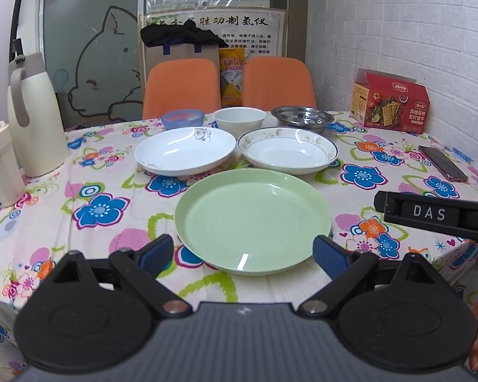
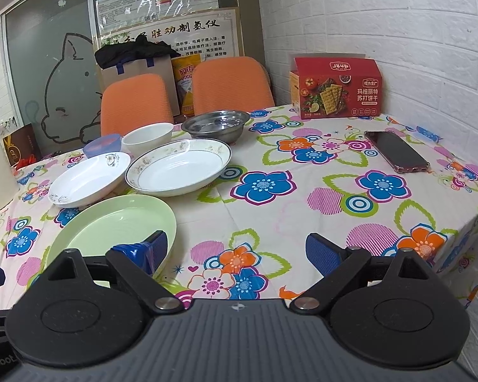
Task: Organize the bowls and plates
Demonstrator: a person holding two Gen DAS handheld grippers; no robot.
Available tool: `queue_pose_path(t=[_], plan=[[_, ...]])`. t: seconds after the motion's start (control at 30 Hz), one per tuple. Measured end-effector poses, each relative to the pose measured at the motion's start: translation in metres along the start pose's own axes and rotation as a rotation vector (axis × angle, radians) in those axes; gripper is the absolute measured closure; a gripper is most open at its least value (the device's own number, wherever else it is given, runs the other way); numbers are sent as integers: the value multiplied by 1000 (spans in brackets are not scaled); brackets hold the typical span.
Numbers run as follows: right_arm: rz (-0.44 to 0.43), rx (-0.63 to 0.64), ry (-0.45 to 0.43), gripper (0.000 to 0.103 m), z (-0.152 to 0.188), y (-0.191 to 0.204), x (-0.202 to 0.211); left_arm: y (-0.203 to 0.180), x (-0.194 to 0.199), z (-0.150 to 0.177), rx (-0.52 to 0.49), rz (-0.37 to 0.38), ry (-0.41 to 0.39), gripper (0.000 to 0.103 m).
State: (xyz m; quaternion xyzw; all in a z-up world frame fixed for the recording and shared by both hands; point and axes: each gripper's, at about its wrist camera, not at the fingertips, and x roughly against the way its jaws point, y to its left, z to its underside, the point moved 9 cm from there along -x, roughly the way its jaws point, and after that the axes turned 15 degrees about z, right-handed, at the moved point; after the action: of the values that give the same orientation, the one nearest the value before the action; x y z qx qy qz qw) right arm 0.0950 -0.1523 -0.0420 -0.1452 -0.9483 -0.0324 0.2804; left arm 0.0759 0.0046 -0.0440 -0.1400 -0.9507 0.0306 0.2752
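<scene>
A green plate (image 1: 253, 219) (image 2: 118, 226) lies nearest on the flowered tablecloth. Behind it sit a white plate with a grey motif (image 1: 184, 151) (image 2: 89, 180) and a gold-patterned rimmed plate (image 1: 286, 149) (image 2: 178, 167). Further back stand a blue bowl (image 1: 183, 118) (image 2: 102, 145), a white bowl (image 1: 239, 117) (image 2: 148, 137) and a steel bowl (image 1: 301, 118) (image 2: 215, 122). My left gripper (image 1: 242, 251) is open, its fingers either side of the green plate's near rim. My right gripper (image 2: 237, 248) is open over bare cloth, right of the green plate.
A phone (image 1: 443, 163) (image 2: 396, 151) lies at the right. A red cracker box (image 1: 392, 103) (image 2: 337, 87) stands by the brick wall. A cream thermos (image 1: 35, 114) and a white cup (image 1: 0, 165) stand at the left. Two orange chairs (image 1: 181, 87) are behind the table.
</scene>
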Motion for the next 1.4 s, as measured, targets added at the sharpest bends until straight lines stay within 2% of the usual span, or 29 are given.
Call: queue_pose_path(t=[1.2, 1.4], plan=[[-8, 20, 7, 22, 2, 8, -3, 0, -1, 1, -5, 5, -10, 9], [-3, 15, 37, 22, 2, 8, -17, 16, -4, -6, 12, -10, -5, 9]])
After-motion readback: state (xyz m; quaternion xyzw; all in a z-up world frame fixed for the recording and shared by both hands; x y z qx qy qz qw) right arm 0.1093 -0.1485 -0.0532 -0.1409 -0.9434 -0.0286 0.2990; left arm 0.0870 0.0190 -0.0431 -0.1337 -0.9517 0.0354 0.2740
